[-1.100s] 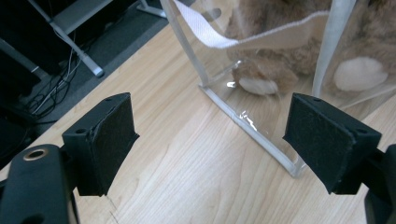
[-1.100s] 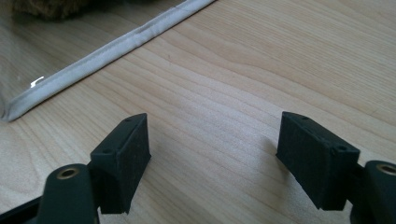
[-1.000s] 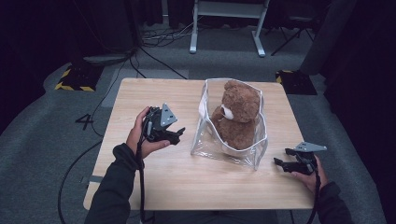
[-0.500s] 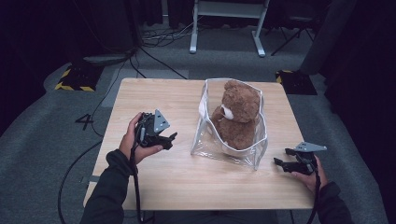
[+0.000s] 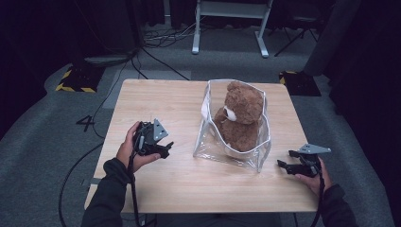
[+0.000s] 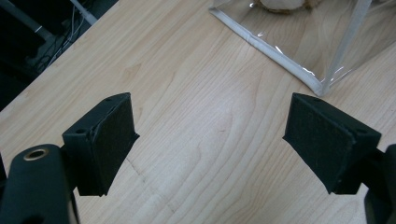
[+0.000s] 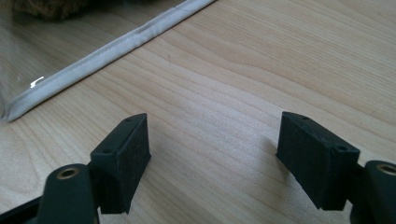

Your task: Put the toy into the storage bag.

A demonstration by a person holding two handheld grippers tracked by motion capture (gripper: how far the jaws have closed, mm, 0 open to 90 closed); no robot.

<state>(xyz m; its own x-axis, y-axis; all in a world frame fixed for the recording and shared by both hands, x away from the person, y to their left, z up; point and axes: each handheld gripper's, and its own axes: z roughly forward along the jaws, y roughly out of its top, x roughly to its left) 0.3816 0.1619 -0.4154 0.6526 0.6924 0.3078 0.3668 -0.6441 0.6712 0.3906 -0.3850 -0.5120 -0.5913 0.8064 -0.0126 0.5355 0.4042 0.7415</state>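
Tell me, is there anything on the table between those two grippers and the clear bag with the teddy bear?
Nothing visible. Bare wood lies between the left gripper and the clear bag, and between the right gripper and it. Both grippers are open, holding nothing.

floor mark: I read one figure, a "4" [image 5: 87, 123], pale on the grey carpet [image 5: 42, 142] to the left of my table [image 5: 156, 99].
floor stripes: yellow and black hazard stripes [image 5: 71, 88] edge a dark mat on the floor beyond that figure; they are a sign without words.
second stripes: the same yellow and black shows at the dark mat [image 5: 283, 75] by the table's far right corner, again with no lettering.
bag and bear: I can read no label or brand on them.
my grippers: no writing I can read.
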